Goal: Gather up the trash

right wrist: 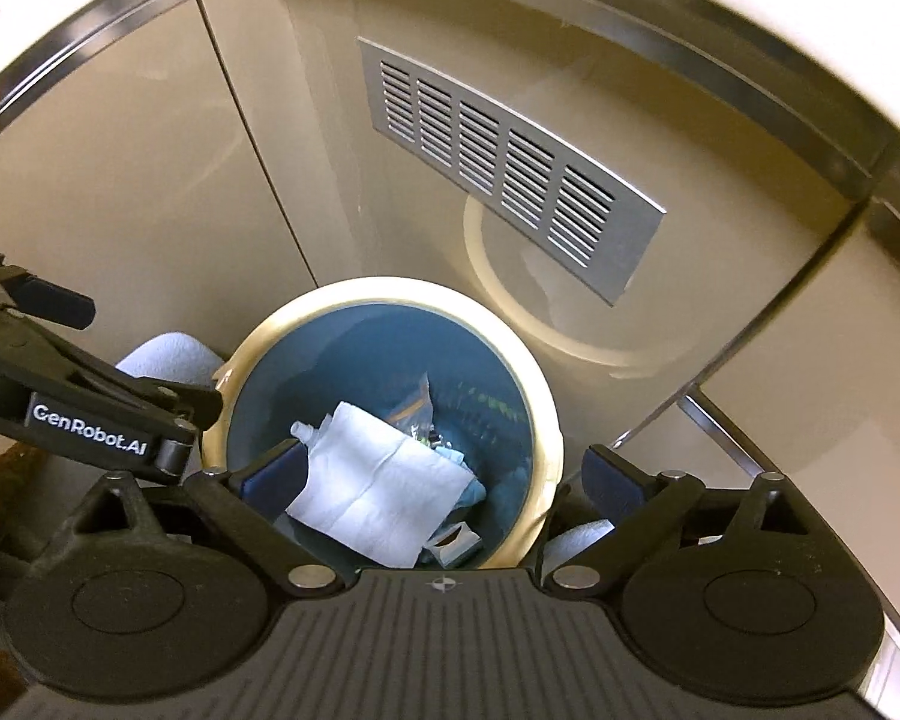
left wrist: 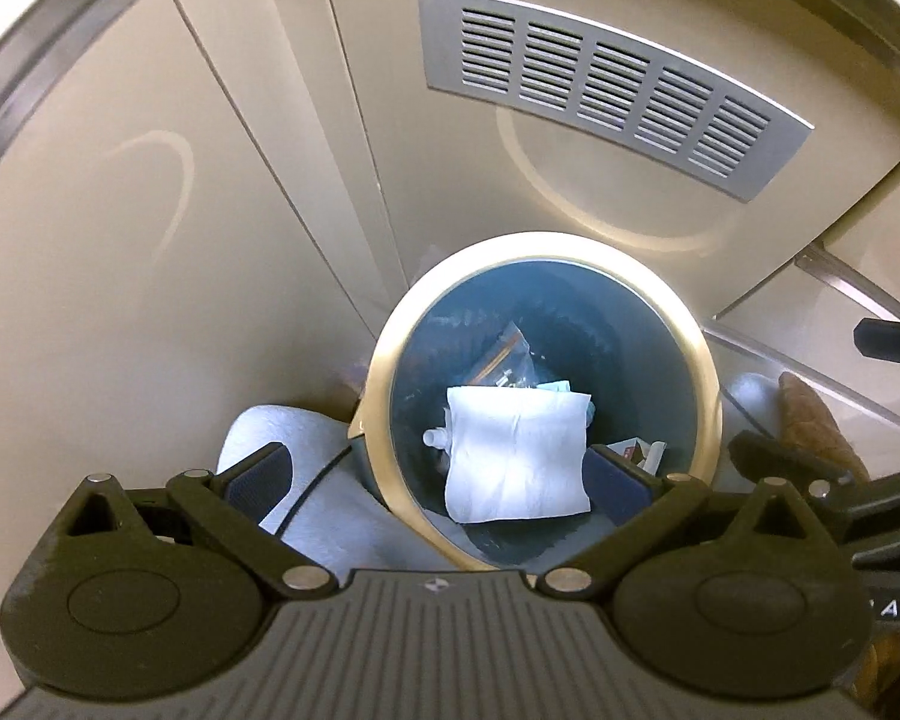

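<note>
Both hand-held grippers hang over a round trash bin (left wrist: 705,360) with a cream rim and a blue-grey inside, which stands on the floor against a beige cabinet front carrying a grey slotted vent grille (left wrist: 615,90). The left hand-held gripper (left wrist: 441,477) has its jaws spread wide with nothing between the pads; the bin's mouth fills the gap below it. The right hand-held gripper (right wrist: 441,474) is likewise wide apart and empty, pointing steeply down into the same bin. Inside the bin a white paper napkin (left wrist: 516,456) lies flat on top of the other trash: a clear plastic bag (left wrist: 510,357) behind it, a small white nozzle or cap (right wrist: 300,429) peeking from under one edge, and a little carton (right wrist: 453,543) near the bin's wall. Pale grey slippers (left wrist: 276,426) sit beside the bin on the floor.
</note>
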The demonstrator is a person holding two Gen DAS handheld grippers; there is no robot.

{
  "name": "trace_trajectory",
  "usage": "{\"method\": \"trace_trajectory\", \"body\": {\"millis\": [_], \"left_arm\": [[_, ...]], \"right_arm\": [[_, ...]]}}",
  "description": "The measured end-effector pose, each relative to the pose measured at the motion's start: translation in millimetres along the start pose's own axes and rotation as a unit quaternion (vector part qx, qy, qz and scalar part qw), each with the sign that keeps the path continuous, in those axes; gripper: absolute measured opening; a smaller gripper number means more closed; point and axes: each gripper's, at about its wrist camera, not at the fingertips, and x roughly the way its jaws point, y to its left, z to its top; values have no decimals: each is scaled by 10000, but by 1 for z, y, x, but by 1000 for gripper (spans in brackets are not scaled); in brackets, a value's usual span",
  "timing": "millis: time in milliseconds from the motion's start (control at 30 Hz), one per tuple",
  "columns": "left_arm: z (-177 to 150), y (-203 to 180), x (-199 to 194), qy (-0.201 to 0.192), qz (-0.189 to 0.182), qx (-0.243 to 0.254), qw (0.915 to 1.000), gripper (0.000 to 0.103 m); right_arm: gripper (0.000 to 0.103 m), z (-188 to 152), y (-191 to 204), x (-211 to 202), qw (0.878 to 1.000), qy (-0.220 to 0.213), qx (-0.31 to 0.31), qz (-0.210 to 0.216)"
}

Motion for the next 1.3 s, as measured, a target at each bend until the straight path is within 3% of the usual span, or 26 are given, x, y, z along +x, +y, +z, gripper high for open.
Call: {"method": "trace_trajectory", "body": {"millis": [567, 867, 1300], "left_arm": [[-6, 25, -45, -577, 45, -537, 9969, 103], [-4, 31, -55, -701, 82, -484, 9963, 103], [16, 57, -92, -1198, 78, -893, 9887, 103]], "right_arm": [[99, -2, 10, -35, 9970, -644, -360, -233], [100, -1, 10, -57, 9927, -1040, -529, -306], [100, 16, -3, -106, 9843, -1714, -306, -275]]}}
